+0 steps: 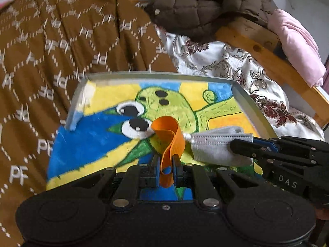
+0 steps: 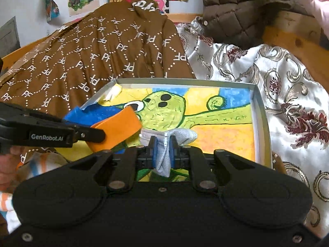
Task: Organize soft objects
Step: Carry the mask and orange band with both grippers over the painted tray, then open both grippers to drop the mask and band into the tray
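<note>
An orange elastic band (image 1: pixel 168 135) loops up from my left gripper (image 1: pixel 166 158), which is shut on it. The band (image 2: pixel 117 129) hangs over the left part of a shallow grey tray (image 1: pixel 156 75) lined with a painted green creature. My right gripper (image 2: pixel 163 144) is shut on a folded grey-white face mask (image 2: pixel 181 135) above the tray's (image 2: pixel 185 80) near middle. In the left wrist view the mask (image 1: pixel 213 146) sits just right of the band, with the right gripper (image 1: pixel 242 144) coming in from the right. The left gripper (image 2: pixel 98 134) reaches in from the left in the right wrist view.
The tray lies on a bed. A brown patterned jacket (image 1: pixel 51 51) spreads to its left and behind it. A flowered white cloth (image 1: pixel 226 61) lies to the right. A dark quilted jacket (image 1: pixel 205 6) and pink cloth (image 1: pixel 298 41) drape the wooden bed frame (image 1: pixel 257 47).
</note>
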Demonstrator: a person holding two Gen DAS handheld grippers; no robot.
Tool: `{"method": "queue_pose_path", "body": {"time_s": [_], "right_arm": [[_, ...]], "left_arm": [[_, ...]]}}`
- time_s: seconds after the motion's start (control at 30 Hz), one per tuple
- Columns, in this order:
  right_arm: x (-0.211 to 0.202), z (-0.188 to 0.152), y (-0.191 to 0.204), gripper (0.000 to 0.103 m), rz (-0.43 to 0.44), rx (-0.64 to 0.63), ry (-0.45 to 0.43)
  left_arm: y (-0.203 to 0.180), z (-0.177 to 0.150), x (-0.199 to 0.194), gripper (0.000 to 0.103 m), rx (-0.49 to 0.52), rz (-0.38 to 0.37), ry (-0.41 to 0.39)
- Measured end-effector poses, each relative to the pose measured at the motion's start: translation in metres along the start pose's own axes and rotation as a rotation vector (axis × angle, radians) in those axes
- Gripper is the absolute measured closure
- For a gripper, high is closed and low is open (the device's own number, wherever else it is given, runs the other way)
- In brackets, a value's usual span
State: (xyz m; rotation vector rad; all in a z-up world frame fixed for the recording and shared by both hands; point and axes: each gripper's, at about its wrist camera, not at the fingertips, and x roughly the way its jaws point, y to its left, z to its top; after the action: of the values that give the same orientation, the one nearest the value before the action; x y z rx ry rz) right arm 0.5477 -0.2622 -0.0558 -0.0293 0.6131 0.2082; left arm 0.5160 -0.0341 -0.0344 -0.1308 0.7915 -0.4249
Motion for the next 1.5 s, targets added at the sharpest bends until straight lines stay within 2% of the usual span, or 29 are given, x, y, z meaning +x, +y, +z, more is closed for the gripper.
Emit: {"method": "queue_pose_path", "body": {"time_s": [0.2, 0.3, 0.37, 0.43, 0.67, 0.83, 1.1, 1.5], "right_arm": [[0.019, -0.004, -0.011, 0.090, -0.041, 0.018, 0.031], [0.014, -0.008, -0.013, 0.085, -0.059, 0.015, 0.039], [0.014, -0.009, -0.012, 0.080, -0.069, 0.008, 0.044], [0.010, -0.009, -0.012, 0.065, -0.068, 0.005, 0.041], [-0.021, -0.001, -0.006, 0.040, -0.079, -0.011, 0.016], [-0.048, 0.005, 0.004, 0.016, -0.086, -0.052, -0.020], [-0.115, 0.020, 0.026, 0.001, -0.070, -0.104, -0.117], [-0.230, 0.044, 0.069, 0.001, -0.011, -0.137, -0.279]], "left_arm": [[0.000, -0.003, 0.005, 0.086, 0.007, 0.014, 0.014], [0.001, -0.004, 0.004, 0.080, 0.010, 0.037, 0.018], [0.001, -0.005, 0.001, 0.073, 0.015, 0.052, 0.020], [0.002, -0.005, -0.002, 0.071, 0.020, 0.065, 0.019], [-0.002, -0.006, -0.020, 0.063, 0.054, 0.088, 0.012], [-0.004, -0.003, -0.050, 0.054, 0.061, 0.102, -0.049], [-0.017, -0.012, -0.119, 0.039, 0.113, 0.134, -0.212], [-0.049, -0.041, -0.217, 0.026, 0.155, 0.155, -0.365]]}}
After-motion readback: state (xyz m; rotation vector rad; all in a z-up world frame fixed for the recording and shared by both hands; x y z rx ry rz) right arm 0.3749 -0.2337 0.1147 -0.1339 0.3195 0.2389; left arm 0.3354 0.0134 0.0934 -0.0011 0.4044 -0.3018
